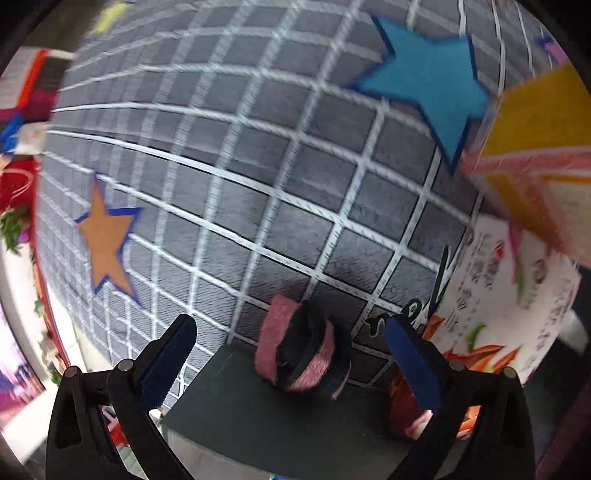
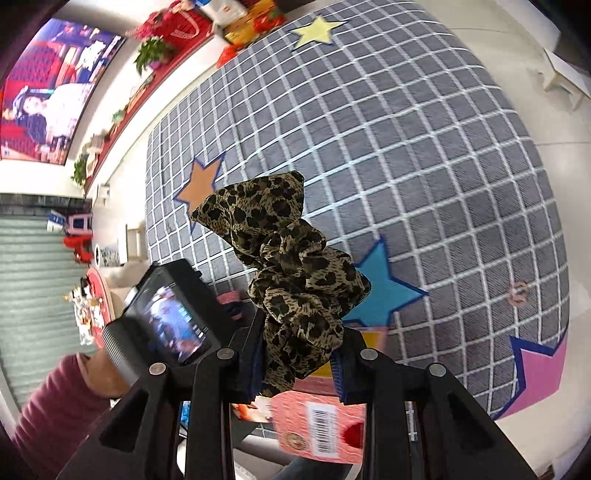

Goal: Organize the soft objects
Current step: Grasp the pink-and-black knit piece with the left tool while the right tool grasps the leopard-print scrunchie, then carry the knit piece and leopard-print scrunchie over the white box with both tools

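In the left wrist view my left gripper (image 1: 291,354) is open, its blue-padded fingers wide apart. Between and just beyond them a pink and dark fuzzy soft thing (image 1: 303,354) lies on a dark green board (image 1: 258,413), not touched. In the right wrist view my right gripper (image 2: 297,362) is shut on a leopard-print fabric scrunchie (image 2: 284,269), which sticks up above the fingers, held high over the rug. The left hand's camera unit (image 2: 170,314) shows at lower left.
A grey grid-pattern rug (image 2: 406,147) with blue (image 2: 380,288), orange (image 2: 201,181), yellow (image 2: 317,29) and pink (image 2: 535,373) stars covers the floor. A pink and yellow carton (image 2: 317,424) is below the right gripper; it also shows in the left wrist view (image 1: 532,147). Shelves and plants line the wall.
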Available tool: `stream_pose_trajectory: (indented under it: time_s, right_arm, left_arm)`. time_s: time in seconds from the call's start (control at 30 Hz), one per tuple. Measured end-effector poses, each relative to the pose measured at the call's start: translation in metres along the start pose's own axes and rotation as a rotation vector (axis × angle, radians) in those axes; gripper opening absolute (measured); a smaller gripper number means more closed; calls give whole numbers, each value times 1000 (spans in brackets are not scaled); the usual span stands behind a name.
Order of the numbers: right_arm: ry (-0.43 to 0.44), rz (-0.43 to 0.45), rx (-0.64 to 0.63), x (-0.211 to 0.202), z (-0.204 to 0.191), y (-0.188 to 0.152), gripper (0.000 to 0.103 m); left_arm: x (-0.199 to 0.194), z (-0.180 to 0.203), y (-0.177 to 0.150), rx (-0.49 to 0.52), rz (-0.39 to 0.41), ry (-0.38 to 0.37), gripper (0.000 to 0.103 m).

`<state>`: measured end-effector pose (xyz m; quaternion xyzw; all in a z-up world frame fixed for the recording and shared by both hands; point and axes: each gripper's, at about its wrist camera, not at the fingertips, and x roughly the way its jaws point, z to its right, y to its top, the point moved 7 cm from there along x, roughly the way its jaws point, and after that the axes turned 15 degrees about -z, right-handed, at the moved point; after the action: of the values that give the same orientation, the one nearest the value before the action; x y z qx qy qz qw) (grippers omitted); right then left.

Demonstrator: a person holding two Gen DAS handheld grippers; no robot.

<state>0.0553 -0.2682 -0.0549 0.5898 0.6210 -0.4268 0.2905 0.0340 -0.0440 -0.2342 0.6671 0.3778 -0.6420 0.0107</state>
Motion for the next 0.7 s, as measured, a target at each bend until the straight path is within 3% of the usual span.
stream_pose_trajectory:
  time_s: [0.2,0.23,0.27,0.3,0.33,0.37,0.43,0.53,0.7]
  right_arm:
    - [23,8,17,0,11,-4,31]
    - [20,13,14,-2,12,-6,31]
    - [16,20,12,-4,12,-7,31]
    - [16,25,11,-4,12,-7,31]
    - [16,29,10,-5,11,-7,31]
    - [14,33,8,-6,10,-8,31]
    - [3,38,1,-7,8,-10,31]
    - [-28,45,-14,-6,8,-13,31]
    - [-98,64,-39,-6,9,-25,31]
  left_arm:
    - [36,-5,2,-18,-147,-43,94]
    - [41,-6,2,-21,-164,-46,82]
    - [45,-7,0,-25,-186,-68,80]
    - [44,-8,0,-37,-187,-110,70]
    - [42,-8,-1,-52,-190,-153,52]
    - [41,-10,-3,-67,-188,-176,45]
    - [35,-18,-4,-99,-163,-169,36]
    - [16,-25,-9,-191,-82,-186,33]
    - [-40,-34,-34,-371,147,-260,33]
